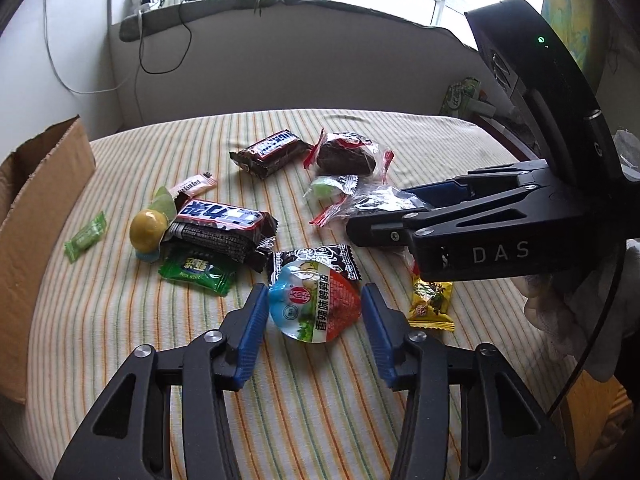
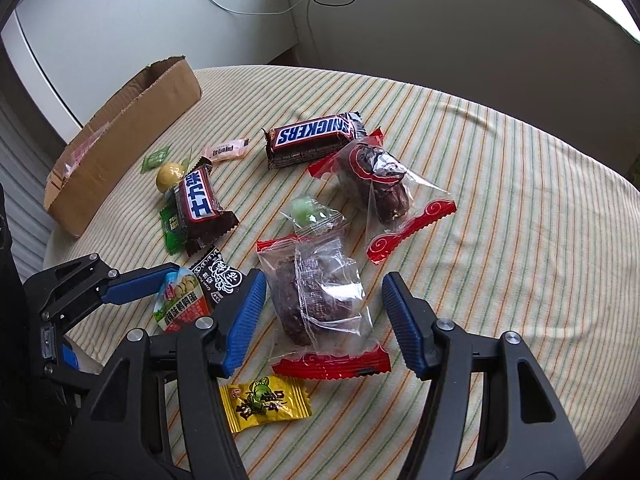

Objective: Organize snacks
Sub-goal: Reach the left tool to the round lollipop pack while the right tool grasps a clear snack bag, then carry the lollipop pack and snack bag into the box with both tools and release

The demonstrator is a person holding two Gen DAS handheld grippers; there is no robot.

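Snacks lie scattered on a striped cloth. My left gripper (image 1: 314, 300) is open, its fingers on either side of a round sealed cup snack (image 1: 316, 306), not touching it; that cup also shows in the right wrist view (image 2: 182, 300). My right gripper (image 2: 324, 284) is open around a clear bag with red ends holding a brown cake (image 2: 316, 300). A second such bag (image 2: 380, 184), two Snickers bars (image 2: 316, 140) (image 2: 200, 204), a yellow candy (image 2: 264, 402) and a green sweet (image 2: 308, 212) lie nearby.
An open cardboard box (image 2: 120, 136) stands at the left edge of the cloth (image 2: 500, 240). A yellow ball-shaped sweet (image 1: 148, 230), green candies (image 1: 86, 236) and a pink sachet (image 1: 194, 184) lie near it. A sofa back and window sill are behind.
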